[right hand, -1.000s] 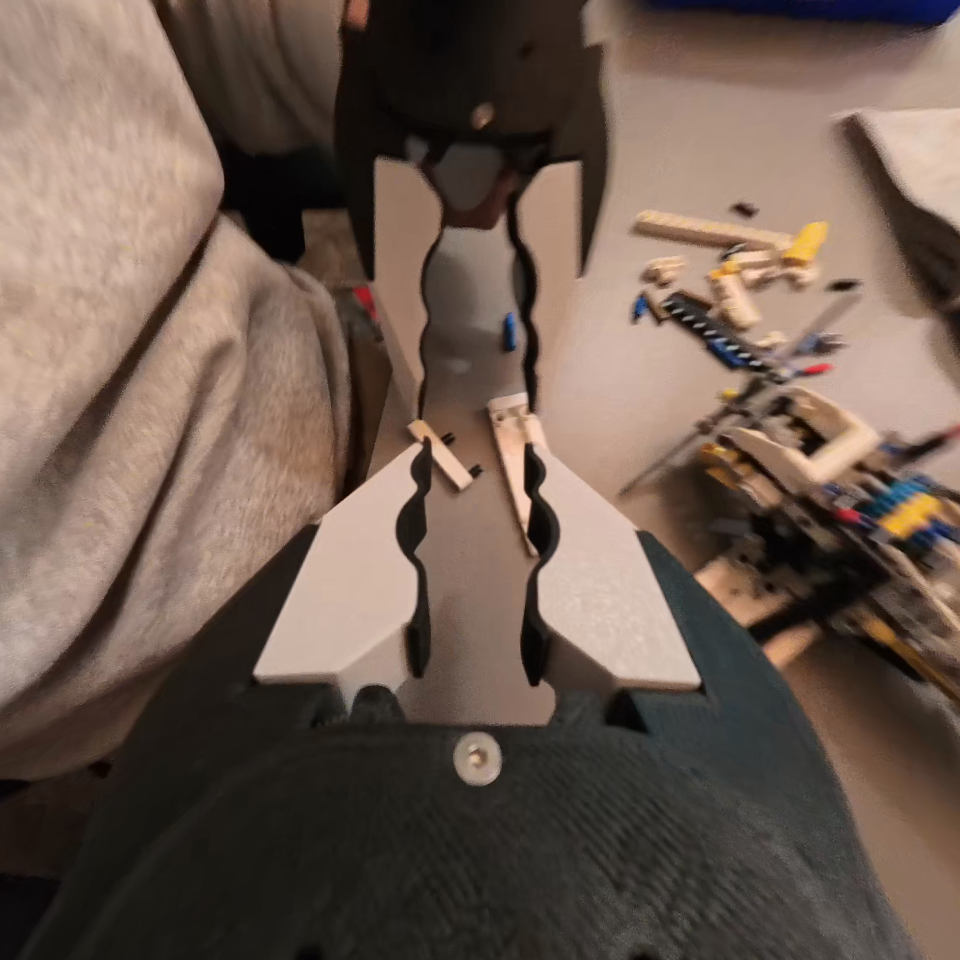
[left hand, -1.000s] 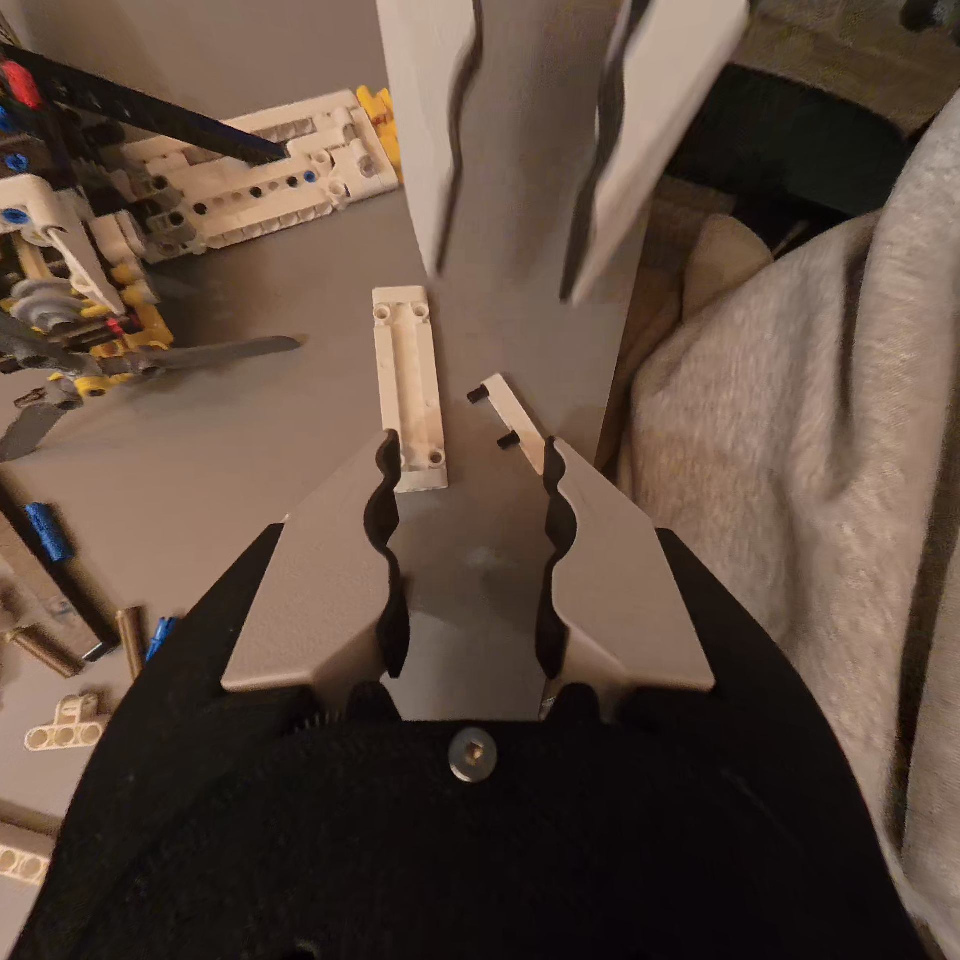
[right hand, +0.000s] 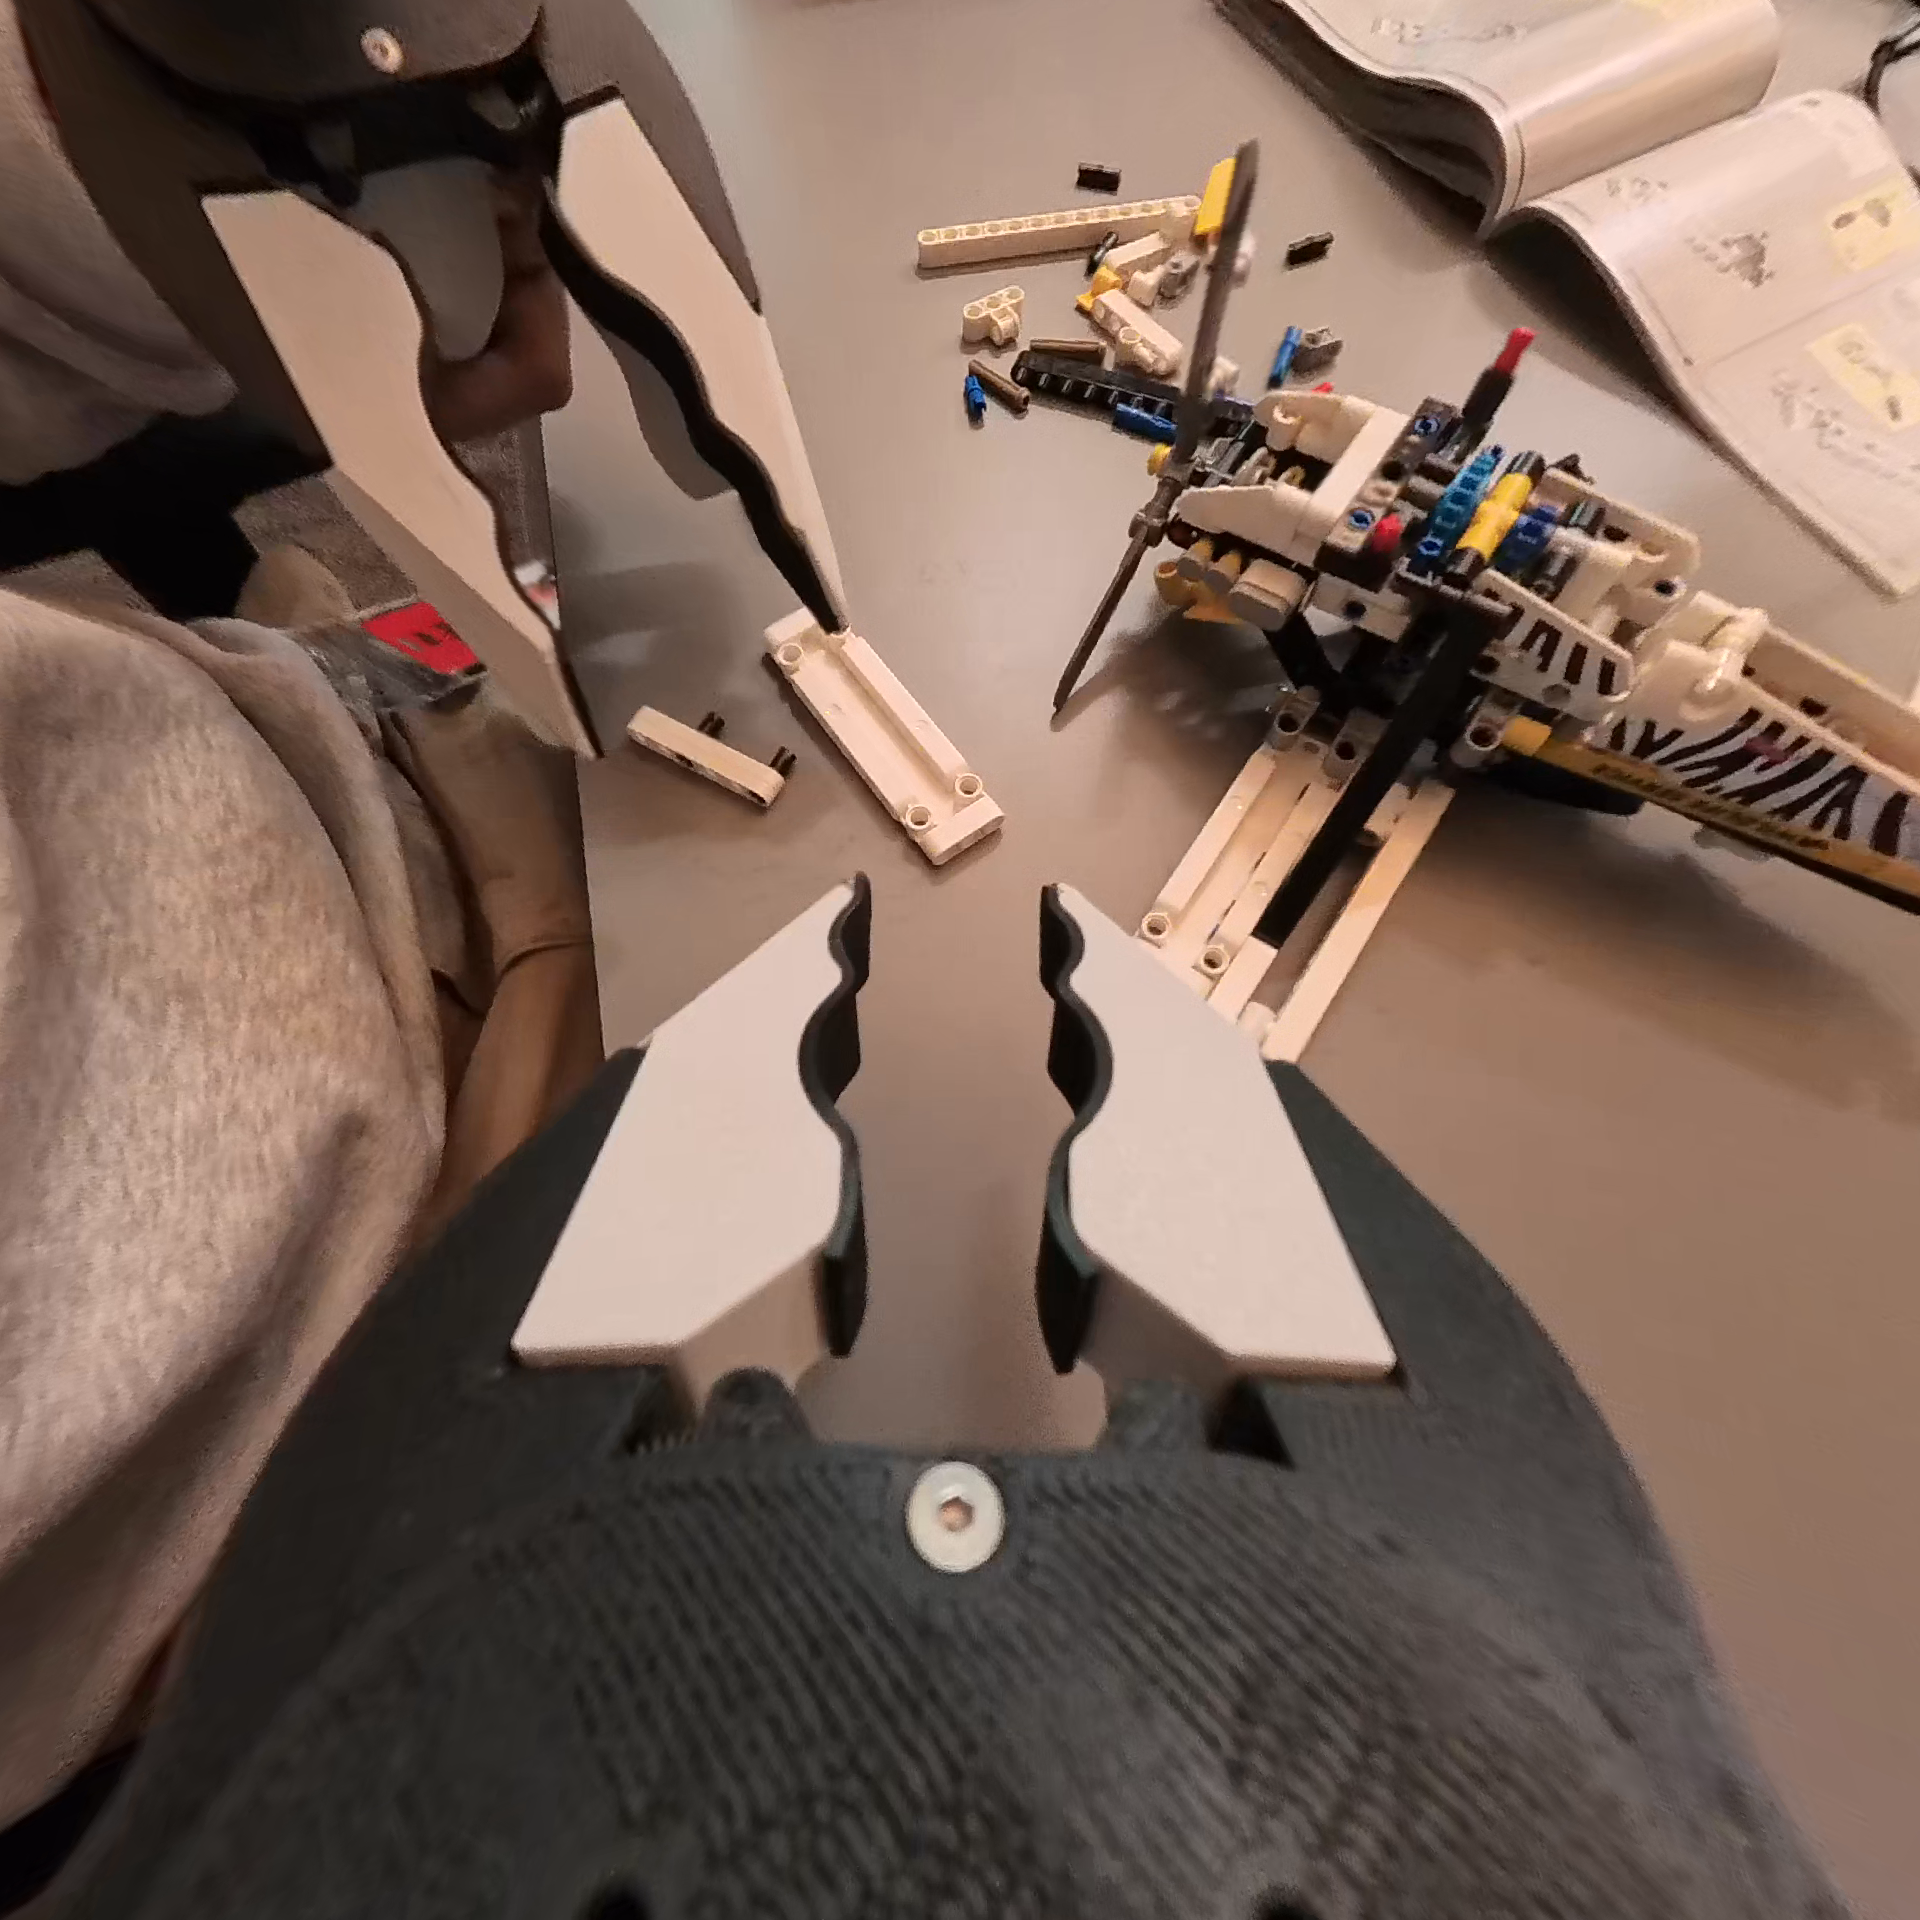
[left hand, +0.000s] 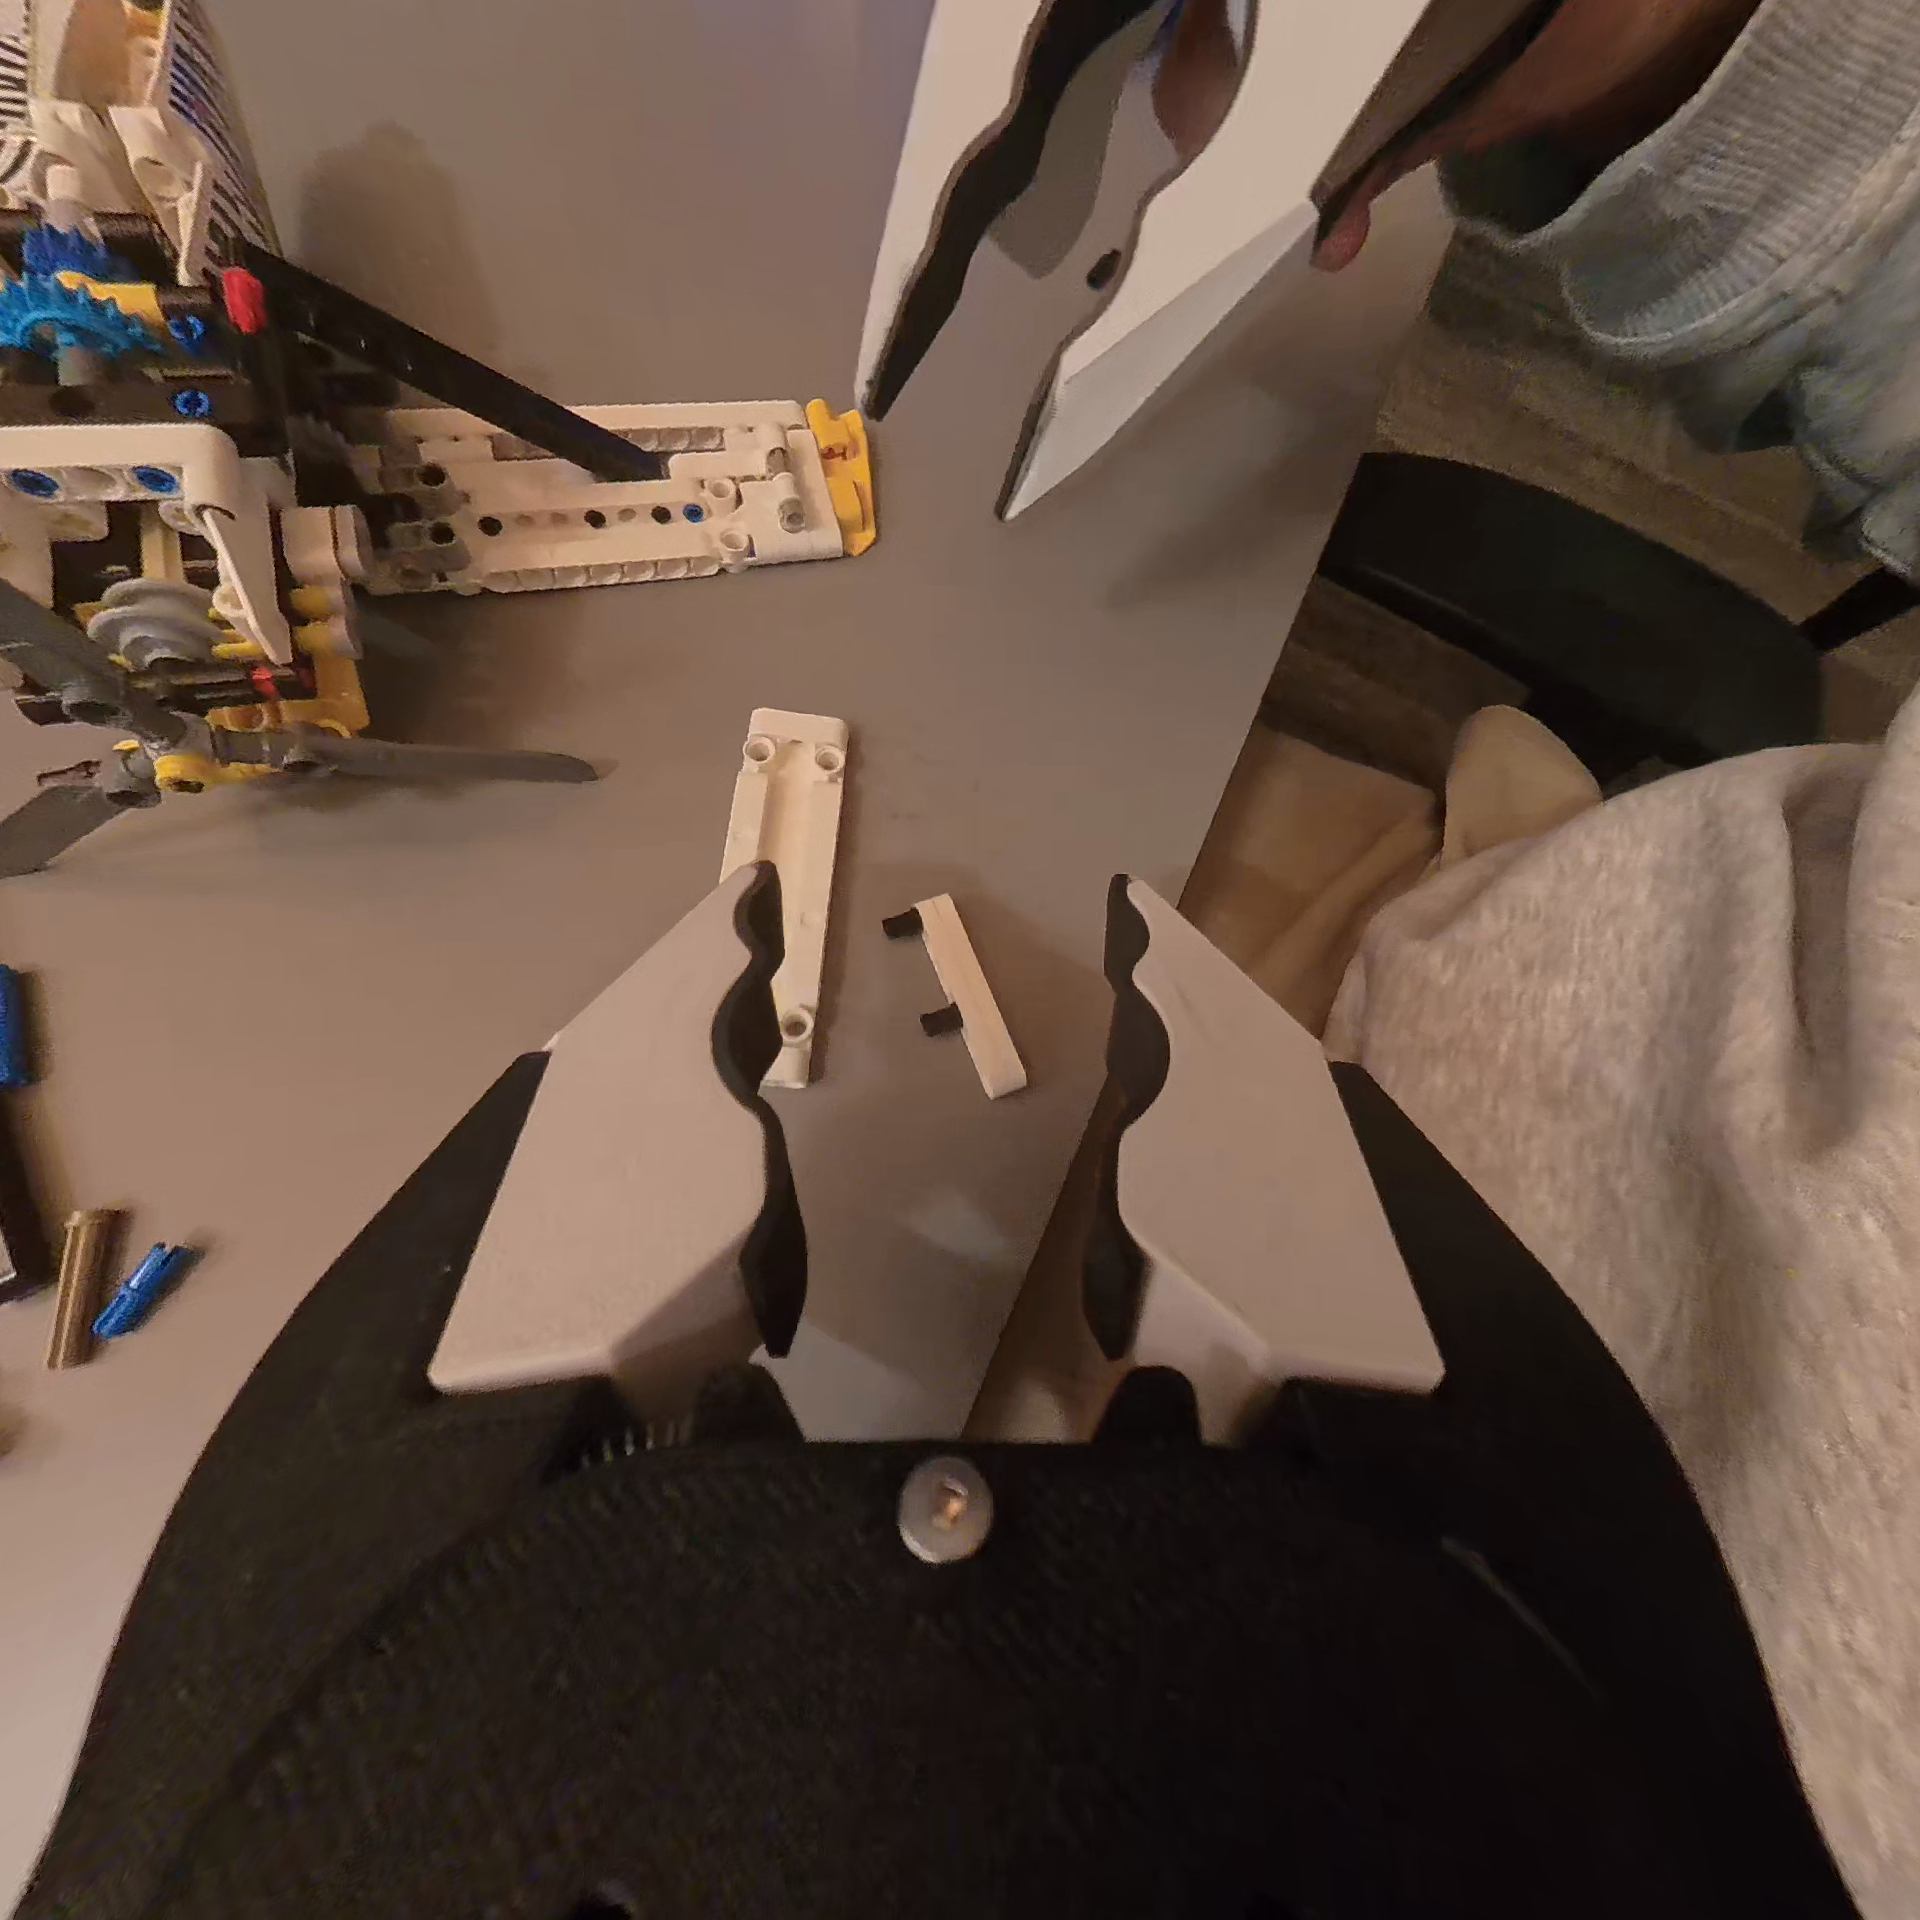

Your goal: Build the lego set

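A long white panel (left hand: 795, 810) and a short white beam with two black pins (left hand: 971, 997) lie side by side on the grey table near its edge. My left gripper (left hand: 940, 894) is open and empty just above them. The beam lies between its fingers and the panel is partly under the left finger. My right gripper (right hand: 954, 899) is open and empty, a little short of the panel (right hand: 883, 732) and the beam (right hand: 707, 753). It also shows at the top of the left wrist view (left hand: 940, 462). The left gripper (right hand: 707, 686) shows in the right wrist view.
A half-built plane model (right hand: 1455, 551) with a grey propeller and a white frame (left hand: 623, 509) stands beside the parts. Loose pieces (right hand: 1091, 301) and open instruction booklets (right hand: 1662, 208) lie beyond. The table edge (left hand: 1247, 707) and a person's grey sweater (left hand: 1610, 1143) are close by. About 9 cm separates my left fingertips from my right.
My right gripper has drawn back from the two white parts and turned towards the model. My left gripper has shifted so that the beam now lies between its fingers.
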A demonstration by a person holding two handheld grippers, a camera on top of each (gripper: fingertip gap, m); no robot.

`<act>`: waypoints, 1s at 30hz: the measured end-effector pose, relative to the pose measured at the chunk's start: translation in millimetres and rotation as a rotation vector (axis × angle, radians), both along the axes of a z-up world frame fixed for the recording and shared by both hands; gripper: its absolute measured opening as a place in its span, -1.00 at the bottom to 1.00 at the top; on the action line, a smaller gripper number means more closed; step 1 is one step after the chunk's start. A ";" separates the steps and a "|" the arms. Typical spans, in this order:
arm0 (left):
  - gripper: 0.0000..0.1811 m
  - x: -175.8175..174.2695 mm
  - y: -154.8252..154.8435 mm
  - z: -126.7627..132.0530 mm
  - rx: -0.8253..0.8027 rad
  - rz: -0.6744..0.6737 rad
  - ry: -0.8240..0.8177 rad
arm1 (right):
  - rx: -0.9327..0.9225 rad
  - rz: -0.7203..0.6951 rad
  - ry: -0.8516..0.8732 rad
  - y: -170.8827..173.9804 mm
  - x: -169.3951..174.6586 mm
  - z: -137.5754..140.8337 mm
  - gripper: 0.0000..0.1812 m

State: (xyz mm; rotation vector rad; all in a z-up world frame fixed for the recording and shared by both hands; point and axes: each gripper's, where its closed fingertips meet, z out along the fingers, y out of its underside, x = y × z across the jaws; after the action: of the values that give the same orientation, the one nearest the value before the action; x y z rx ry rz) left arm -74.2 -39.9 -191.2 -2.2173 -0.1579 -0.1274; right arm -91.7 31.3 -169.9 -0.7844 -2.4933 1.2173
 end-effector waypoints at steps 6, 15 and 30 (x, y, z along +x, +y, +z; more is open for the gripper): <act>-0.33 1.8 3.5 -4.3 0.010 0.013 0.012 | 0.004 0.004 -0.013 -3.6 0.6 -6.9 -0.65; -0.33 -2.0 -6.1 -4.8 -0.011 0.033 0.036 | 0.033 0.055 0.019 -13.5 3.2 -12.8 -0.65; -0.30 2.6 -23.8 -21.6 -0.077 -0.020 -0.009 | 0.051 0.392 0.082 -73.2 24.7 -26.5 -0.69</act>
State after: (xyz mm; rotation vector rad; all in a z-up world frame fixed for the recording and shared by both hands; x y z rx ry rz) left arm -71.5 -63.7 -212.8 -2.2954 -0.1475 -0.1445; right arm -66.9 -41.9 -196.5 -0.2298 -2.6754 1.2652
